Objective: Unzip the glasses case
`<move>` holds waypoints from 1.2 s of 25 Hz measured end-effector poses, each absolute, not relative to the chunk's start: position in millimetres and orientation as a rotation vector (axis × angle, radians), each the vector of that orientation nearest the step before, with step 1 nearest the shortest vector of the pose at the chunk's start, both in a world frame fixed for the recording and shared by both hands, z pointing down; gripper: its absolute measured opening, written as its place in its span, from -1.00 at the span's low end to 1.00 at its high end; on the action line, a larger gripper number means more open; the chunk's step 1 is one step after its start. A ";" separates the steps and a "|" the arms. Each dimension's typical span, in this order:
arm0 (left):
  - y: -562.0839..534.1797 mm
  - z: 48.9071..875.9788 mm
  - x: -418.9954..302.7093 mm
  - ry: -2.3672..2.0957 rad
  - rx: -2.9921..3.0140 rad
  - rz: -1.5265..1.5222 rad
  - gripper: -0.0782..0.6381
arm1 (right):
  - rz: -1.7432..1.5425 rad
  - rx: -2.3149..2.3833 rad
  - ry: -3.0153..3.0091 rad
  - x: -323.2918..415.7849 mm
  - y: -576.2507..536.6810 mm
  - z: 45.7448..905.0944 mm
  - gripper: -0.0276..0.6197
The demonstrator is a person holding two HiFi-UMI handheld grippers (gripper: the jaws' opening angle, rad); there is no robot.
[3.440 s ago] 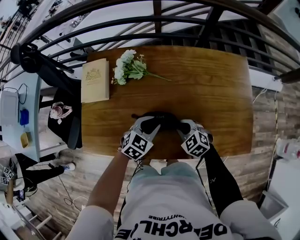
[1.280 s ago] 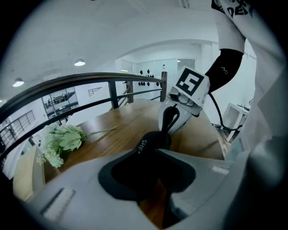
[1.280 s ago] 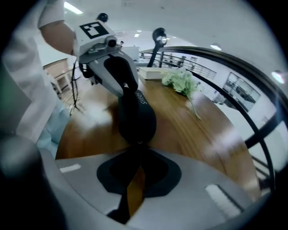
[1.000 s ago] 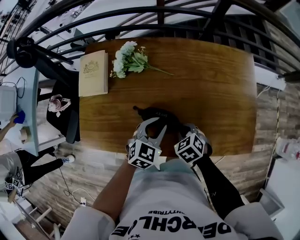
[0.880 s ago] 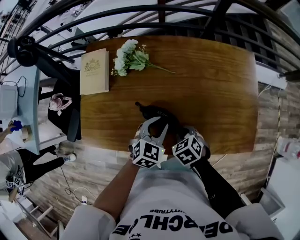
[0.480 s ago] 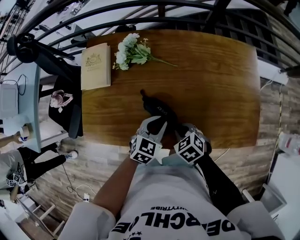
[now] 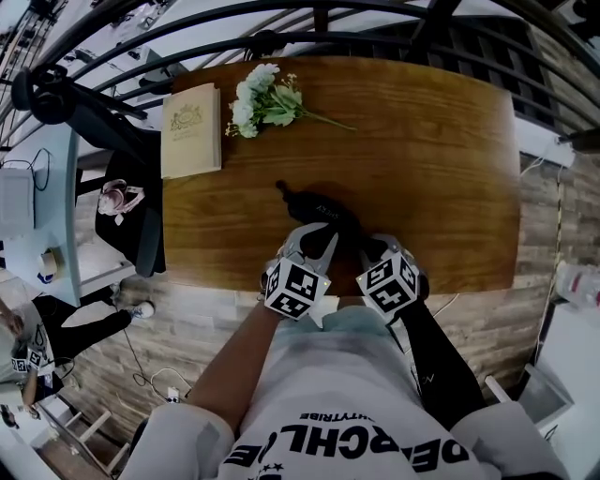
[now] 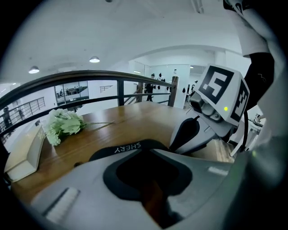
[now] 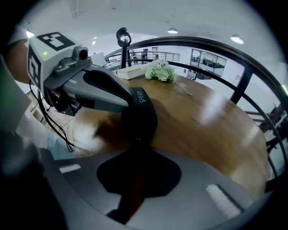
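Note:
The black glasses case (image 7: 317, 208) lies slantwise on the wooden table (image 7: 431, 159), near its front edge. In the left gripper view its lettered end (image 8: 128, 147) sits between the jaws. My left gripper (image 7: 316, 240) has just been closing, and its jaws now clamp the case's near end. The right gripper view shows those grey fingers (image 9: 105, 92) wrapped round the case (image 9: 143, 114). My right gripper (image 7: 367, 247) is shut on a thin dark zipper pull (image 9: 136, 148) that runs from the case's end into the jaws. Its marker cube (image 8: 222, 96) stands close on the right.
A cream book (image 7: 190, 131) and a bunch of white flowers (image 7: 261, 101) lie at the table's far left. A dark metal railing (image 7: 309, 19) runs behind the table. The table's front edge (image 7: 234, 291) is right by both grippers, with wooden floor below.
The left gripper's jaws have narrowed from wide apart onto the case's near end. The right gripper stays shut at the same end. The case has kept its slanted lie.

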State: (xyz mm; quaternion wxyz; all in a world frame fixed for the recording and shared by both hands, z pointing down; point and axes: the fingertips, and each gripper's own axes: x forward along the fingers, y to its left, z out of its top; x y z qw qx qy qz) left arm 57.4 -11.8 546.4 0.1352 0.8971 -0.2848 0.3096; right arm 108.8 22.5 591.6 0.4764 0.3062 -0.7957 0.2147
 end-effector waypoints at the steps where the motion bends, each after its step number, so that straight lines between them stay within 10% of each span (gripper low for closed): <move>1: -12.6 544.9 58.0 -0.817 2.599 0.898 -0.36 | 0.504 0.737 -1.946 109.6 21.8 591.4 -0.78; 30: -11.5 549.3 65.0 -0.735 2.626 0.984 -0.31 | 0.073 0.822 -1.933 134.7 19.8 575.9 -0.82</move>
